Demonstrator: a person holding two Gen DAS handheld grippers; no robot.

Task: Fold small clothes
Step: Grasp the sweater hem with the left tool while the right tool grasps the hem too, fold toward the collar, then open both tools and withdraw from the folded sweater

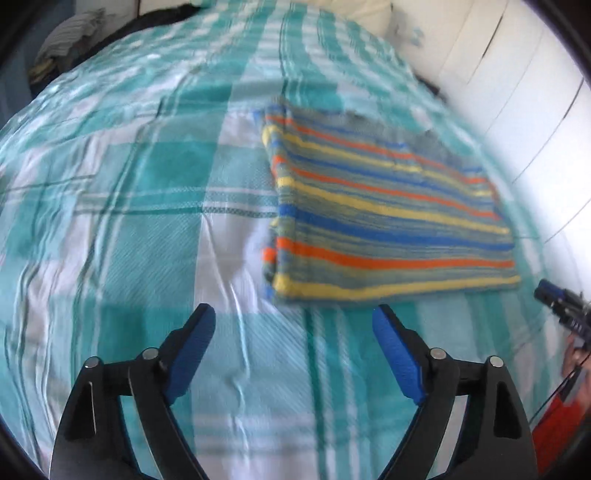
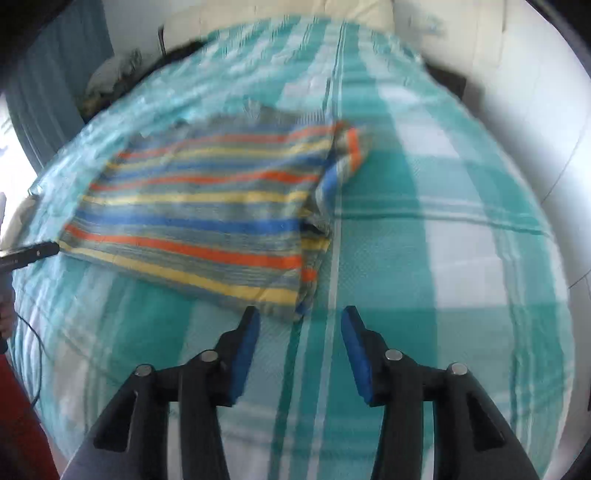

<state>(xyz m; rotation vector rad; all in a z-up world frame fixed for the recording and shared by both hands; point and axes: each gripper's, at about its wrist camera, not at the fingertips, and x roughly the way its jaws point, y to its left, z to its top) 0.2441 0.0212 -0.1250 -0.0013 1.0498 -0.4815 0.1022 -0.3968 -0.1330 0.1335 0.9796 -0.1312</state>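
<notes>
A striped garment [image 1: 384,206] in orange, yellow, blue and grey lies folded flat on the bed; it also shows in the right wrist view [image 2: 207,206], with a bunched sleeve [image 2: 347,155] sticking out at its far right corner. My left gripper [image 1: 293,317] is open and empty, hovering just short of the garment's near left corner. My right gripper [image 2: 299,317] is open and empty, just short of the garment's near right corner. The right gripper's tip shows at the right edge of the left wrist view [image 1: 561,306]; the left gripper's tip shows at the left edge of the right wrist view [image 2: 33,253].
The bed is covered by a teal and white checked sheet [image 1: 129,221]. A pile of clothes [image 1: 70,37] lies at the far left corner. A pillow [image 2: 354,7] sits at the head. White wardrobe doors [image 1: 517,74] run along the right side.
</notes>
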